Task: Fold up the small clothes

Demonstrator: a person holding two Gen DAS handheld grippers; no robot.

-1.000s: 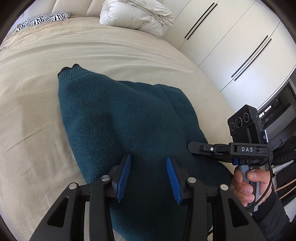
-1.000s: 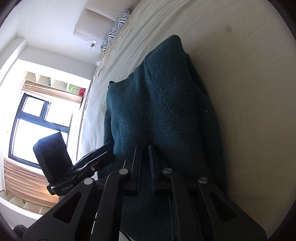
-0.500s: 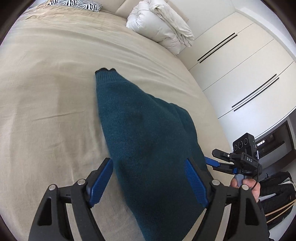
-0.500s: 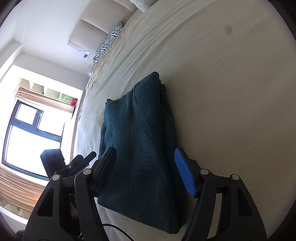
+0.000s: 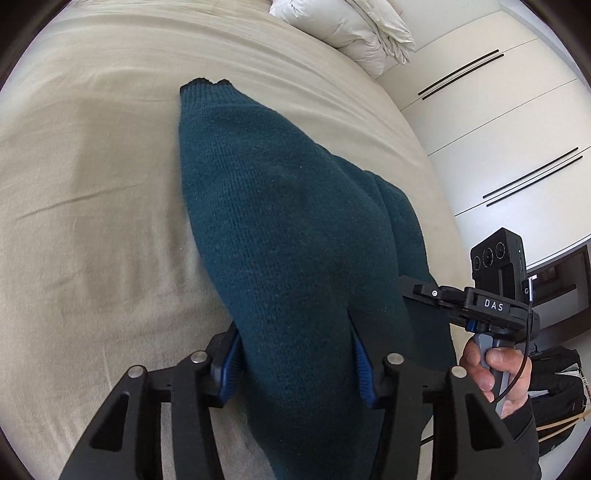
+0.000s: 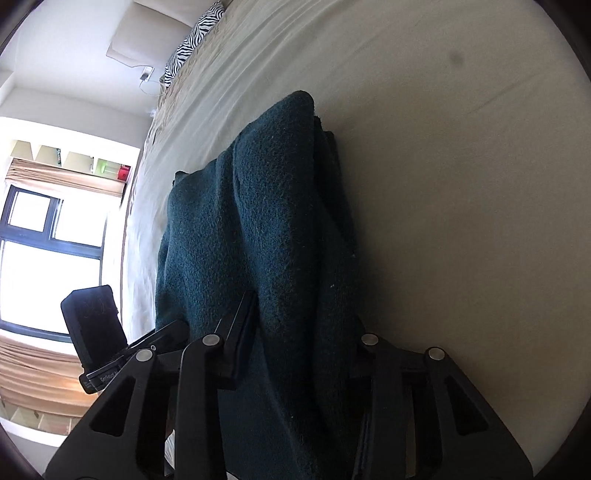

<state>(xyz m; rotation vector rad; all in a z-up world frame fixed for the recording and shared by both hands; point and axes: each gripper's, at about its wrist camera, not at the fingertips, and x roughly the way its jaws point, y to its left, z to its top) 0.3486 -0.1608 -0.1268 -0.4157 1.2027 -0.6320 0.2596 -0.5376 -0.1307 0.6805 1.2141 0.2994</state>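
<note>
A dark teal knitted sweater lies folded into a long bundle on the beige bed. It also shows in the right wrist view. My left gripper has its jaws wide, one blue pad on each side of the bundle's near end, with cloth bulging between them. My right gripper straddles the same near end from the other side, jaws wide with a thick fold of sweater between them. The right gripper also shows in the left wrist view, held by a hand.
A white duvet is piled at the bed's far end. White wardrobe doors stand to the right. A zebra pillow and a bright window show in the right wrist view. A black bag lies beside the bed.
Both grippers opened wide and pulled back half a second ago. Now both have moved in again and their jaws have narrowed around the sweater's near end.
</note>
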